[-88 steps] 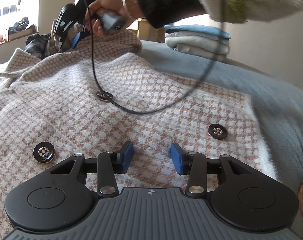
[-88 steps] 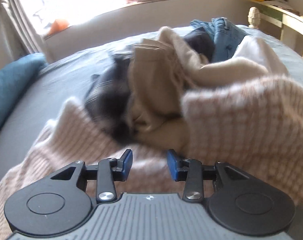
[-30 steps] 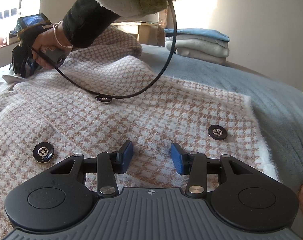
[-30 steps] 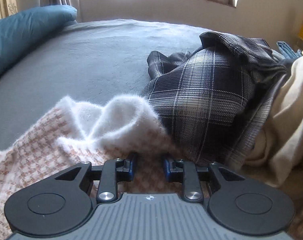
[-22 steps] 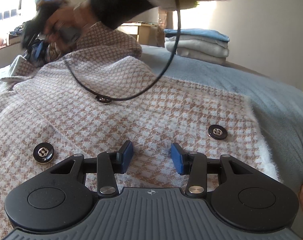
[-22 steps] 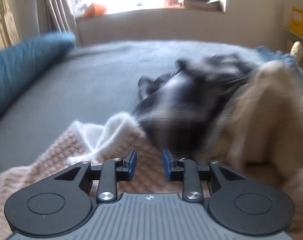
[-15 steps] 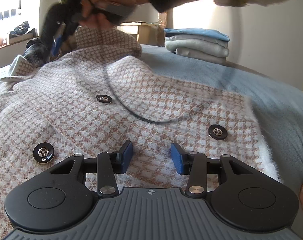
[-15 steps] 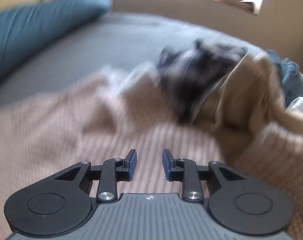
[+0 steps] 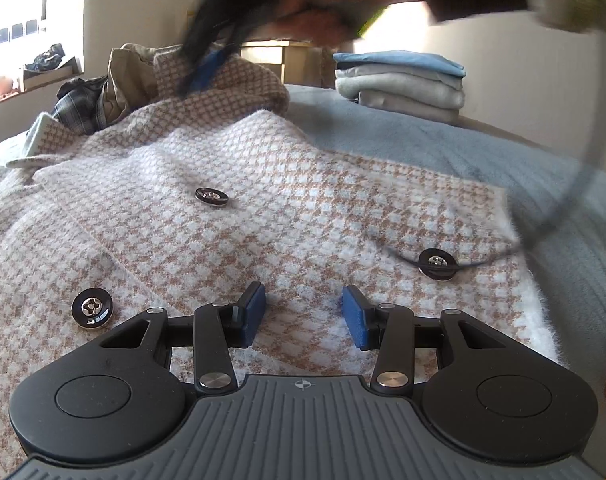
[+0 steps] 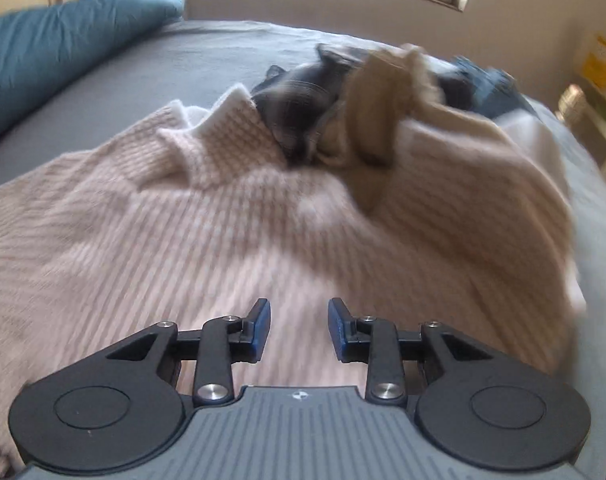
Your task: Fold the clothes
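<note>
My right gripper (image 10: 299, 326) had swung across the checked coat (image 9: 263, 208), fingers just widening, empty; left gripper (image 9: 303, 314) stayed half-open on the bed (image 9: 483, 160).

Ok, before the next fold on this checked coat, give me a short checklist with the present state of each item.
1. Left tool empty, jaws apart over the checked coat: ok.
2. Right tool empty; its jaws have just been opening, nothing between them: ok.
3. Coat front lying flat near the left tool, three buttons showing, one at: ok.
4. Cable clear of the coat: not ok, it drapes across the button.
5. Far end of the coat free of the clothes pile: not ok, the pile overlaps it.
6. Collar laid flat: cannot tell, blurred.
</note>
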`<state>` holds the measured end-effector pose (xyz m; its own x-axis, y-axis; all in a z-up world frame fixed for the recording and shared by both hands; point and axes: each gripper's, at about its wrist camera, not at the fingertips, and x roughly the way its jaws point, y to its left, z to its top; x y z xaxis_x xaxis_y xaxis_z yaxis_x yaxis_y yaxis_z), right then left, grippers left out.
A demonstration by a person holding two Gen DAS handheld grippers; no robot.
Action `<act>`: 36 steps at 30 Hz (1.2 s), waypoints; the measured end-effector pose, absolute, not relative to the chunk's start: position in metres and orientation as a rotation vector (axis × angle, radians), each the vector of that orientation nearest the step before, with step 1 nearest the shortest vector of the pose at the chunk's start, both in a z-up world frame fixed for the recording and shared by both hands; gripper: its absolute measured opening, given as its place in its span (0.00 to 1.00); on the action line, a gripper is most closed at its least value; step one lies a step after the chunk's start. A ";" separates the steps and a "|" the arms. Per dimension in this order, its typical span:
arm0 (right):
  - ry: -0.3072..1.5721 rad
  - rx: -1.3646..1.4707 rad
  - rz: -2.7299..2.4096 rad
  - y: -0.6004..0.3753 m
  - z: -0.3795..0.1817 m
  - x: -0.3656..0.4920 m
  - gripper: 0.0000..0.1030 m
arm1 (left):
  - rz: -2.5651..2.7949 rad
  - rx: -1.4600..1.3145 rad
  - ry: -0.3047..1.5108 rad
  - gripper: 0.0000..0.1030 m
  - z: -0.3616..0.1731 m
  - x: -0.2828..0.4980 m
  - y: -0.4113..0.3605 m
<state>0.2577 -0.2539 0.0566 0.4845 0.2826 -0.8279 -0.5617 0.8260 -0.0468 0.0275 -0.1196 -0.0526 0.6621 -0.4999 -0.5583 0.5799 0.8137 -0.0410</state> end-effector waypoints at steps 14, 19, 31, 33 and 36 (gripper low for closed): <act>1.137 0.252 0.234 -0.463 -0.008 0.089 0.55 | -0.593 0.167 0.674 0.42 -0.042 0.036 -0.128; 1.165 0.390 0.252 -0.495 -0.031 0.039 0.60 | -0.568 0.186 0.722 0.42 -0.038 0.041 -0.135; 1.030 0.385 0.257 -0.495 -0.012 0.000 0.08 | -0.500 0.203 0.759 0.43 -0.037 0.040 -0.145; 0.986 0.398 0.232 -0.496 -0.003 -0.009 0.08 | -0.495 0.208 0.760 0.43 -0.036 0.040 -0.146; 0.966 0.382 0.183 -0.494 0.000 -0.018 0.07 | -0.492 0.214 0.760 0.43 -0.036 0.039 -0.146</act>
<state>-0.0184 -0.4936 -0.0005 0.5602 0.3191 -0.7645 0.0165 0.9184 0.3954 0.0391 -0.1464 -0.0365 0.6193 -0.3483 -0.7036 0.4991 0.8665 0.0105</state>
